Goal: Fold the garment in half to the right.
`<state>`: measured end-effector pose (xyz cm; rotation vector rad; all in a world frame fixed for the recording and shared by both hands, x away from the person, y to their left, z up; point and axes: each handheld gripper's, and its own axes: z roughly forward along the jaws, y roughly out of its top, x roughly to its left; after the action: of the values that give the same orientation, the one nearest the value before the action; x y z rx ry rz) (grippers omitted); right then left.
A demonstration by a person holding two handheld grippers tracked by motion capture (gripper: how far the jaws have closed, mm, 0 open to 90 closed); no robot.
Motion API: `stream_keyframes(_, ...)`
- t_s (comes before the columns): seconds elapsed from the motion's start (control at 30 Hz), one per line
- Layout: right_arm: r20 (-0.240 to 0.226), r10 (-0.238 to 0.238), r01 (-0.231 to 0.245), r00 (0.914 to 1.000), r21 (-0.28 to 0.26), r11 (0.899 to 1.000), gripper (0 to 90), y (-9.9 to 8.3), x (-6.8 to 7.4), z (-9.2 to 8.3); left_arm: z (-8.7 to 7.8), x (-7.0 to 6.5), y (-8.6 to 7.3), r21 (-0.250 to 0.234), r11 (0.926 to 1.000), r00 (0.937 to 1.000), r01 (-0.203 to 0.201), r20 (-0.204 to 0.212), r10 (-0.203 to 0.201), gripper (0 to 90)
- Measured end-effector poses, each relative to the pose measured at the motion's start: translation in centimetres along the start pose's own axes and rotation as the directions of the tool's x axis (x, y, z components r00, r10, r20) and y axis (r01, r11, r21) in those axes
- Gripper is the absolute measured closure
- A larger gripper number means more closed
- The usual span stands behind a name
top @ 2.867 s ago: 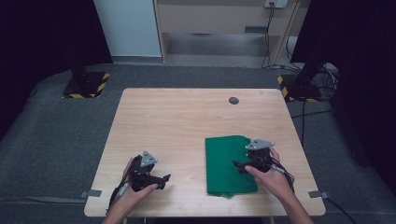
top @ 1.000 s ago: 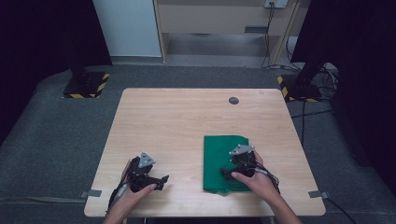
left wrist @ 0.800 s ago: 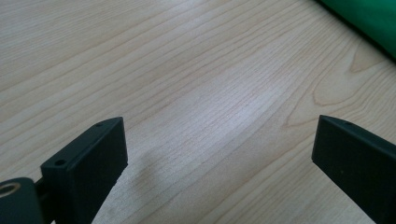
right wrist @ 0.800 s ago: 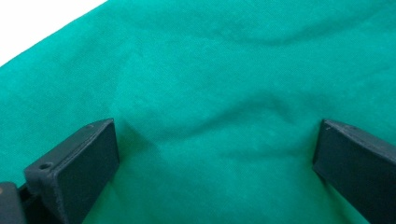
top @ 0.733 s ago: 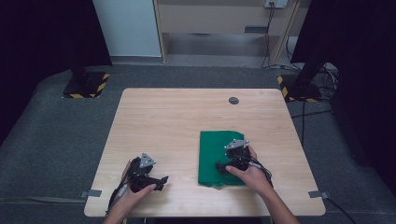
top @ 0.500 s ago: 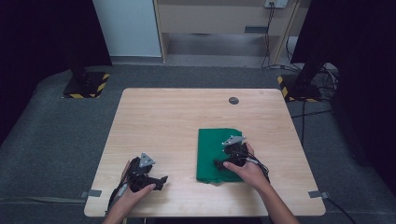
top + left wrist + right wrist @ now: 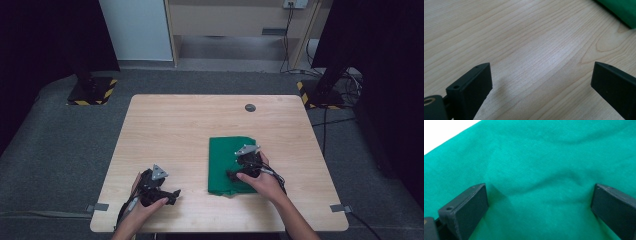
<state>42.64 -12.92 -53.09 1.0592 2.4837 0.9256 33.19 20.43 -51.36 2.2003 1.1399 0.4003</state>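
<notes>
Our right claw (image 7: 239,172), jaws released, had slid the green cloth (image 7: 225,160) leftward beneath it; left claw (image 7: 167,195) waited, released.

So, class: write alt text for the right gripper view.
Green cloth, softly wrinkled, lies under the right hand-held gripper, whose two black jaws stand wide apart over it. A pale strip of table shows at top left.
</notes>
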Motion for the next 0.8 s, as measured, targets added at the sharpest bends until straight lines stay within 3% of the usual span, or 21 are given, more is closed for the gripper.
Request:
stream_keyframes(0.17,0.003,-0.002,0.002,1.0000,0.009,1.000,1.3,0.0,0.5,-0.2,0.0,0.1,0.0,0.000,1.0000,1.0000,0.001,-0.005,-0.001,3.0)
stream_keyframes(0.3,0.026,0.028,-0.028,0.9993,0.009,1.000,3.2,0.4,0.4,-1.2,-0.2,0.2,0.0,-0.002,1.0000,0.9999,0.003,-0.010,-0.003,2.9)
stream_keyframes(0.47,0.056,0.068,-0.067,0.9961,-0.017,0.998,2.8,0.6,-1.0,-3.9,-0.6,0.6,-0.1,-0.003,0.9998,0.9995,0.021,-0.023,-0.022,3.0)
stream_keyframes(0.63,0.070,0.079,-0.077,0.9944,-0.026,0.997,2.6,-0.1,-2.1,-5.7,-0.7,0.8,0.0,0.009,0.9999,0.9995,0.009,-0.029,-0.009,2.9)
stream_keyframes(0.8,0.097,0.116,-0.112,0.9884,-0.050,0.992,2.6,-1.7,-4.1,-8.3,-1.3,1.9,-0.1,0.002,0.9986,0.9974,0.052,-0.050,-0.052,3.1)
